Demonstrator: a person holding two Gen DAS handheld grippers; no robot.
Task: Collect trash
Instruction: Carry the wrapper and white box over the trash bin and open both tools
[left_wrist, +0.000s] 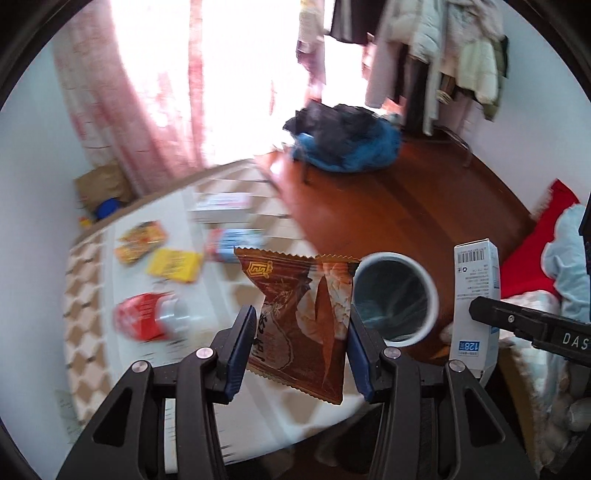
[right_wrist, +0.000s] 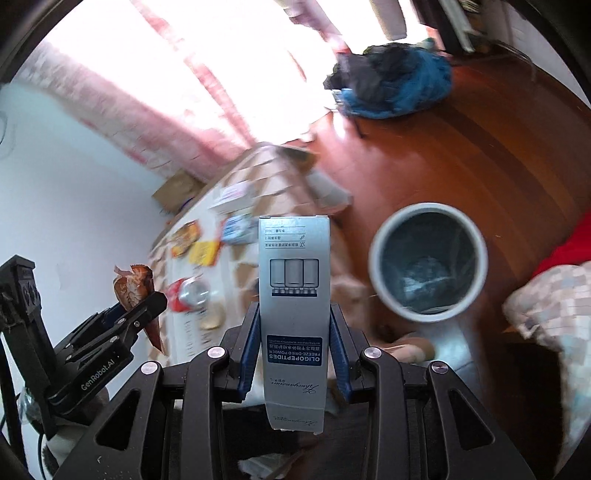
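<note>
**Claws loaded, bin just ahead**

Left claw (left_wrist: 301, 347) pinches a brown snack wrapper (left_wrist: 306, 317) by its sides; right claw (right_wrist: 293, 354) clamps a tall silver box (right_wrist: 293, 295) upright. Both hang off the table's (left_wrist: 92, 295) near edge, beside the round bin (right_wrist: 428, 262) on the floor, likely for dropping. More wrappers (left_wrist: 173, 264) and a red can (left_wrist: 147, 315) lie on the table.

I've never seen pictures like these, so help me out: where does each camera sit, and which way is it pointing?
Left wrist: sits on the left gripper, looking along its fingers at the brown snack wrapper they hold; table and bin beyond.
Right wrist: sits on the right gripper, looking at its held silver box.
Shared: bin, table litter, each other's gripper.
</note>
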